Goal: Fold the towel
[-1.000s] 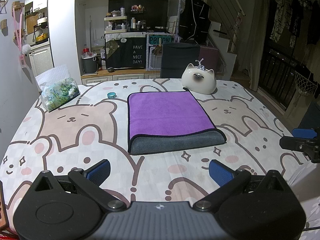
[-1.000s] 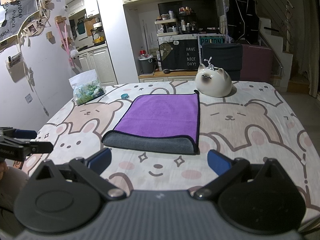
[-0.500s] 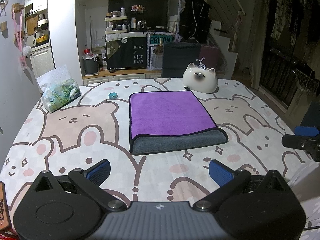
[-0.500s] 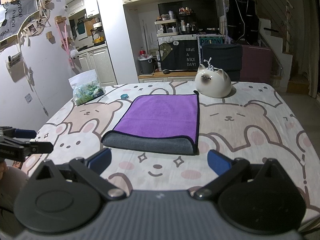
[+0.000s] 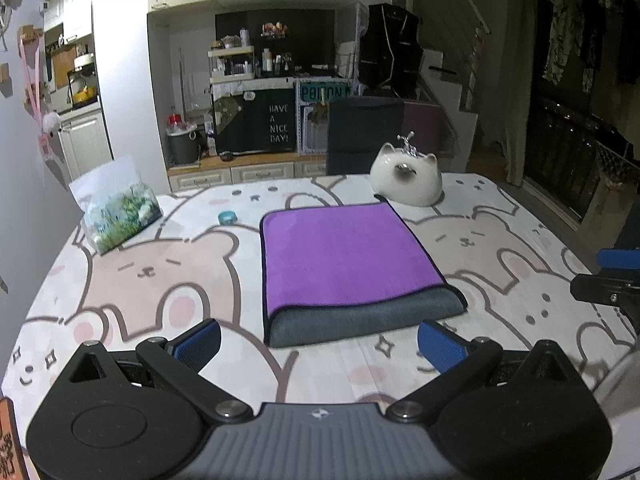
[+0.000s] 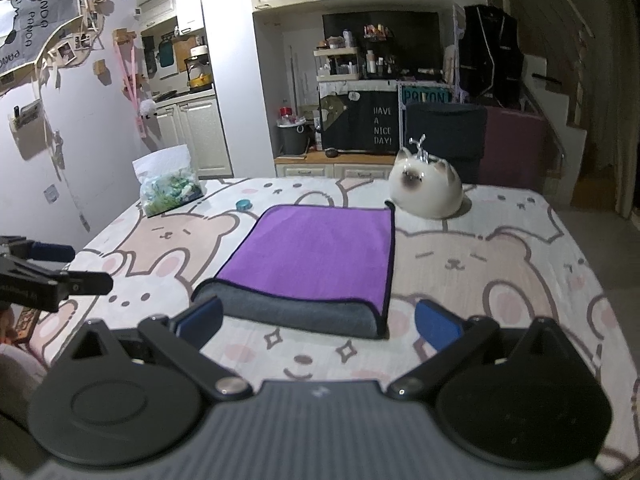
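A purple towel (image 5: pixel 340 254) with a grey underside lies folded flat in the middle of the bear-print table; its grey folded edge faces me. It also shows in the right wrist view (image 6: pixel 316 256). My left gripper (image 5: pixel 320 344) is open and empty, just short of the towel's near edge. My right gripper (image 6: pixel 320 320) is open and empty, close to the grey fold. Each gripper shows at the other view's edge: the right gripper (image 5: pixel 612 280) and the left gripper (image 6: pixel 52 270).
A white ceramic cat (image 5: pixel 406 180) stands behind the towel's far right corner. A clear bag of green items (image 5: pixel 118 210) and a small teal lid (image 5: pixel 227 217) sit at the far left. The table edge (image 6: pixel 616 320) is on the right.
Both grippers stay open and have shifted only slightly; the left one has edged a little nearer to the towel. The towel has not moved.
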A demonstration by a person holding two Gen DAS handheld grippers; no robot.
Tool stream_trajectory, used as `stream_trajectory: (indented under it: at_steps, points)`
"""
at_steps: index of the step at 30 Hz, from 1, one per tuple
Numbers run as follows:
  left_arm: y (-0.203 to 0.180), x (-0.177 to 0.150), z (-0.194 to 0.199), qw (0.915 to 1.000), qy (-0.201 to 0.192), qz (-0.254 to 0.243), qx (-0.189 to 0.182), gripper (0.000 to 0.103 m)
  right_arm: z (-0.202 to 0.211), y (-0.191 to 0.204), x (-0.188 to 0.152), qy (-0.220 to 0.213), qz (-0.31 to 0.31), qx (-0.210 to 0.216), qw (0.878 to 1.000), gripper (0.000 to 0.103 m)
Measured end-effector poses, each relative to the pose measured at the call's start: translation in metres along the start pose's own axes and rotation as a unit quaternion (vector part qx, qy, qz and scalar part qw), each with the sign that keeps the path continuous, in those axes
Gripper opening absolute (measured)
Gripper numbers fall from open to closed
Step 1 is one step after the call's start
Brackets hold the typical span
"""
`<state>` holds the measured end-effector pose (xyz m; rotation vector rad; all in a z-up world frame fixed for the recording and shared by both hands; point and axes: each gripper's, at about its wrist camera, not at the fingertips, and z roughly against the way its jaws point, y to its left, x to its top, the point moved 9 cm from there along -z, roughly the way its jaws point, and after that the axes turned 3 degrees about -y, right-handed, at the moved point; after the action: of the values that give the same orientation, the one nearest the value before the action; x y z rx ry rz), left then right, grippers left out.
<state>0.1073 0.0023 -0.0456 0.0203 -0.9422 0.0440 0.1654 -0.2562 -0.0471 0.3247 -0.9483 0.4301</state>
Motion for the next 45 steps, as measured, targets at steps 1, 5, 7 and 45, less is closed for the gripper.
stream_trajectory:
  at_steps: [1, 5, 7, 45]
  points:
    - [0.001, 0.004, -0.002, 1.0, -0.002, -0.001, 0.002, 0.103, -0.001, 0.0, 0.003, -0.003, 0.004, -0.001, 1.0, 0.103]
    - [0.006, 0.017, -0.011, 0.9999, -0.012, 0.003, 0.005, 0.103, -0.008, 0.0, 0.014, -0.016, 0.019, -0.004, 1.0, 0.103]
    - [0.009, 0.024, -0.015, 0.9998, -0.018, 0.004, 0.008, 0.103, -0.012, -0.002, 0.018, -0.019, 0.023, -0.004, 1.0, 0.103]
    - [0.102, -0.029, -0.207, 0.9773, 0.078, 0.162, -0.113, 0.069, -0.18, -0.083, -0.04, 0.106, -0.038, 0.095, 0.989, 0.065]
